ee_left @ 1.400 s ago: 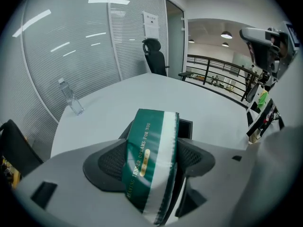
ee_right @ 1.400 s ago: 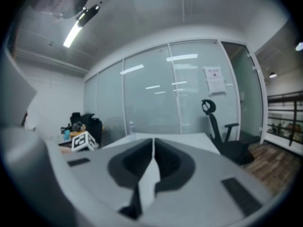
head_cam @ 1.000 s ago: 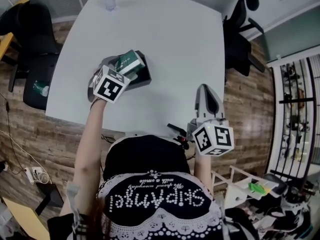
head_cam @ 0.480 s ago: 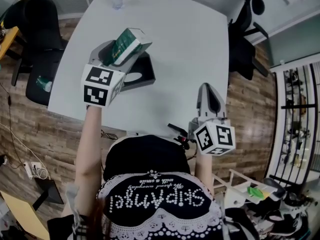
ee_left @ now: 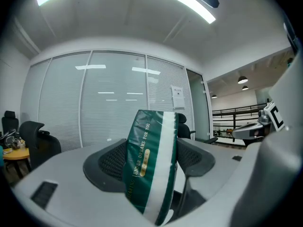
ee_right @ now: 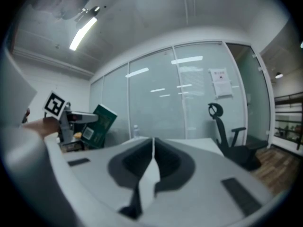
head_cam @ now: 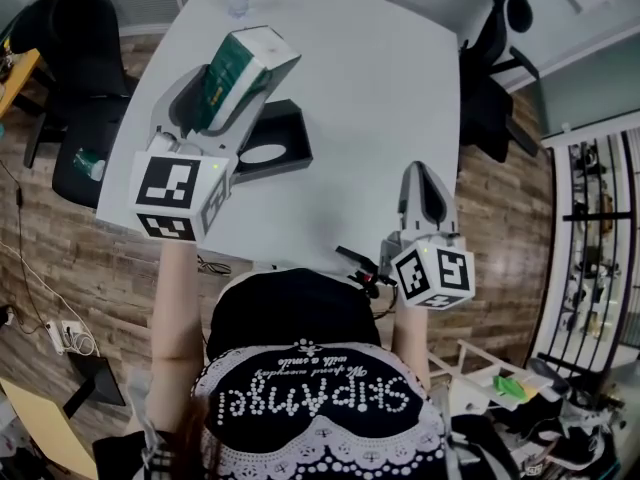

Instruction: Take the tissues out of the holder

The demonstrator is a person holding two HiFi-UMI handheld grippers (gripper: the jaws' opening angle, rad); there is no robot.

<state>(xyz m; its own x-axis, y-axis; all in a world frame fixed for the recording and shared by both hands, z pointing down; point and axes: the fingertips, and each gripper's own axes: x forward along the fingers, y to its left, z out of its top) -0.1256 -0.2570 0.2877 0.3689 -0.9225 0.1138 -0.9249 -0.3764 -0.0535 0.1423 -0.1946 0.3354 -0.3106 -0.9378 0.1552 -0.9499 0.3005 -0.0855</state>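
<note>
One tissue pack [head_cam: 236,70] higher above one holder [head_cam: 291,126]

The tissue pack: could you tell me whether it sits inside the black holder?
No, the left tongs hold the tissue pack up, clear of the black holder on the table.

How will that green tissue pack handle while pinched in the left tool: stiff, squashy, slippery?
Probably squashy: the tissue pack looks dented where the left tool pinches it. Its glossy film may be slippery. Likely light, since a side pinch alone holds it tilted aloft.
</note>
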